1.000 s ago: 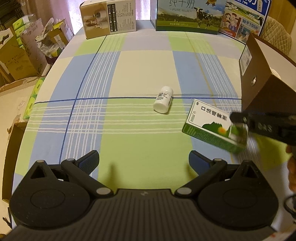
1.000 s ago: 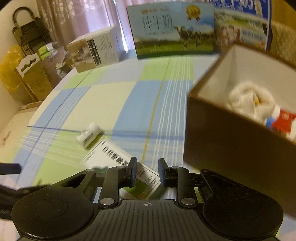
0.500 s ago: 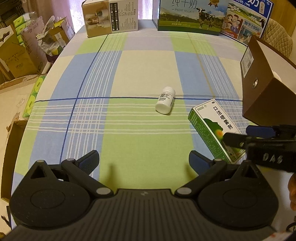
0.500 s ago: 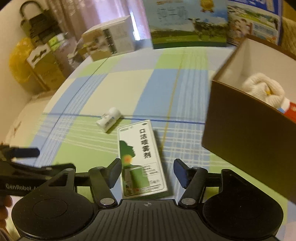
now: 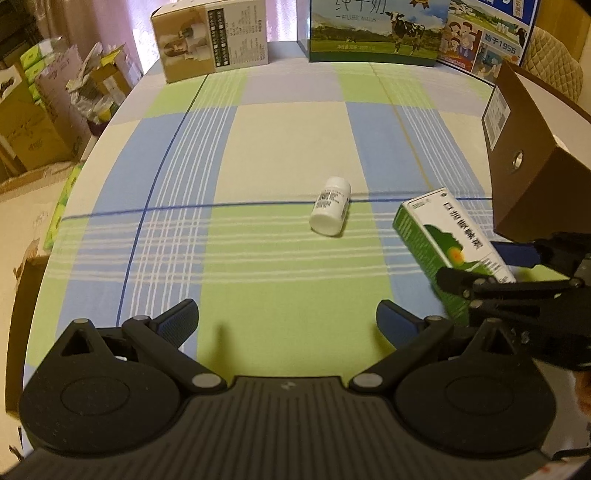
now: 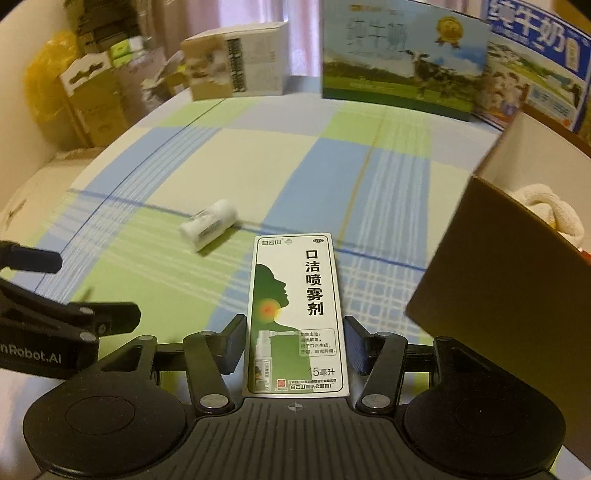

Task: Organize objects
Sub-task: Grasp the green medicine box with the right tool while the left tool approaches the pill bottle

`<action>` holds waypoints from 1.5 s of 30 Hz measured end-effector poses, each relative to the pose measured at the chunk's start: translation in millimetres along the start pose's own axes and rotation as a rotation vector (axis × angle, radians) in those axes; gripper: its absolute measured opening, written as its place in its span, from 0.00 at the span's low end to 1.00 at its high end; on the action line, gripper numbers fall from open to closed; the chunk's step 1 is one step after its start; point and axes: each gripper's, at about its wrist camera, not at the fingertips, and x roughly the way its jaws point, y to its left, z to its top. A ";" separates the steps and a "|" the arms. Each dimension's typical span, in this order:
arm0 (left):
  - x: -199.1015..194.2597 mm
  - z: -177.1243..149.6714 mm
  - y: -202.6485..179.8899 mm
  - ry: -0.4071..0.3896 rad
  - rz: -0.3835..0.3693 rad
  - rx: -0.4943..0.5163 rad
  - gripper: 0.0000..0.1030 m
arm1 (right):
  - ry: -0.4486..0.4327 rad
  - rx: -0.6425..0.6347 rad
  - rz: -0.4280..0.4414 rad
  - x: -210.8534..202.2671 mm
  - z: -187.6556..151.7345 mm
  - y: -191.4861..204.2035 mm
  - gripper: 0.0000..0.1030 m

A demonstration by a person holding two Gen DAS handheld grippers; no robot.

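- Worktop (image 5: pixel 288 140) under a checked cloth of blue, green and cream fills both views, with a few things on it.
- Milk cartons (image 5: pixel 373 29) printed with a cow and meadow stand along the far edge, a beige printed box (image 5: pixel 210 40) to their left.
- Brown cardboard box (image 5: pixel 517 162) sits at the right side of the worktop; in the right wrist view (image 6: pixel 498 295) it is open at the top and a cream knotted cloth (image 6: pixel 546 210) lies inside.
- Left tool (image 5: pixel 286 323) hovers over a green square of the cloth, its blue-padded fingers (image 5: pixel 181 321) spread wide with nothing between them.
- Right tool (image 6: pixel 293 345) has its two fingers on either long side of the green spray box (image 6: pixel 295 306), pads at or very near the cardboard; I cannot tell whether they are pressing on it.
- Green spray box seen from the left wrist (image 5: pixel 443 243) lies just beside the brown cardboard box, with the right tool (image 5: pixel 491 273) at its near end. Whether that end is off the cloth I cannot tell.
- White pill bottle (image 5: pixel 330 210) lies on its side near the middle of the worktop, left of the spray box and apart from it, cap end toward the left tool; it shows too in the right wrist view (image 6: pixel 208 229).
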 end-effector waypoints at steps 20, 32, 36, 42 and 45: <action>44.7 36.4 -16.5 -0.126 -0.080 0.142 0.68 | -0.038 0.171 -0.106 -2.5 6.8 -28.4 0.51; 56.0 35.5 -17.6 -0.129 -0.104 0.150 0.24 | -0.032 0.143 -0.111 -2.2 6.2 -25.7 0.51; 52.0 31.8 -20.4 -0.120 -0.117 0.150 0.23 | -0.024 0.136 -0.105 -3.2 5.5 -27.5 0.51; 40.4 24.2 -16.7 -0.049 -0.173 0.061 0.23 | -0.006 0.124 -0.096 -7.1 2.2 -30.5 0.51; 32.8 18.7 -20.0 -0.009 -0.182 0.034 0.22 | 0.018 0.126 -0.092 -12.9 -2.1 -31.6 0.51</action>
